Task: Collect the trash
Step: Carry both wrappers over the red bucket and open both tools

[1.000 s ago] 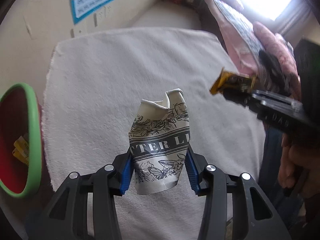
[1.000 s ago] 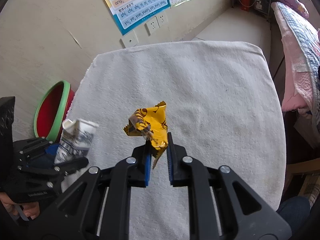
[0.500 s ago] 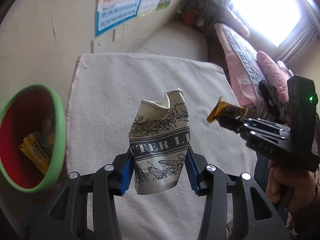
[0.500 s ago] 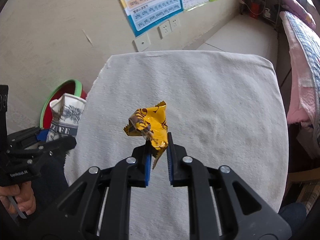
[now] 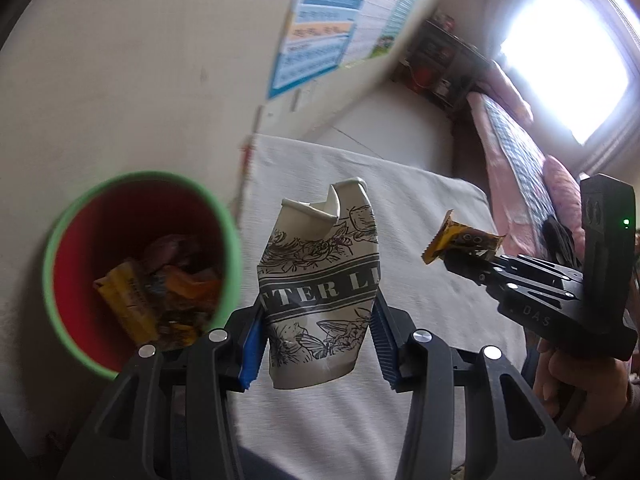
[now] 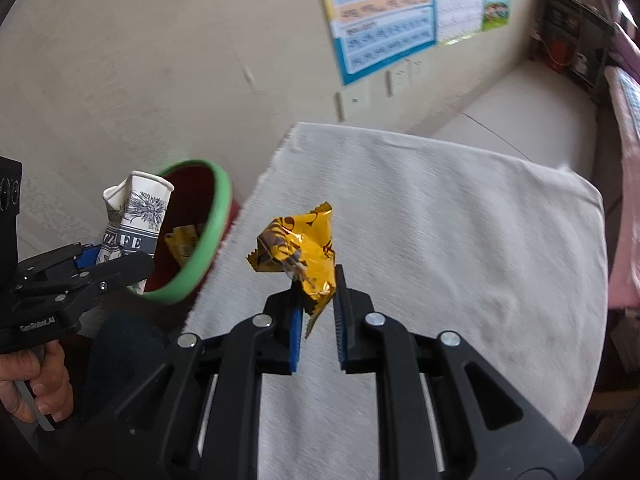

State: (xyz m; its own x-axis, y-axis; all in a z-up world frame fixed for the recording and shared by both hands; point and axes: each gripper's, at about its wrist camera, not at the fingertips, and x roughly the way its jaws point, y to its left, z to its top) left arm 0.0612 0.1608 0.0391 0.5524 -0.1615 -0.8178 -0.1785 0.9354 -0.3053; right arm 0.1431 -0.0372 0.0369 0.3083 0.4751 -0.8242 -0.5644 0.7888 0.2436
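Because both pieces are bound for the red bin [image 5: 72, 264] at lower left, the left gripper [image 5: 318, 336] pinches the crumpled paper cup [image 5: 320, 292] upright while the right gripper [image 6: 316, 312] clamps the yellow wrapper [image 6: 298, 252] clear of the towel [image 6: 460, 240].

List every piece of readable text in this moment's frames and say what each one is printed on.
"TTER LI", cut off at both ends: crushed white paper cup with black floral print, left wrist view.
"FE", after unclear letters: same cup, right wrist view.
"DAS": side of the black right gripper.
"GenRobot.AI": side of the black left gripper.
Blue and orange wall poster: too blurred.
Crumpled yellow foil wrapper: print illegible.
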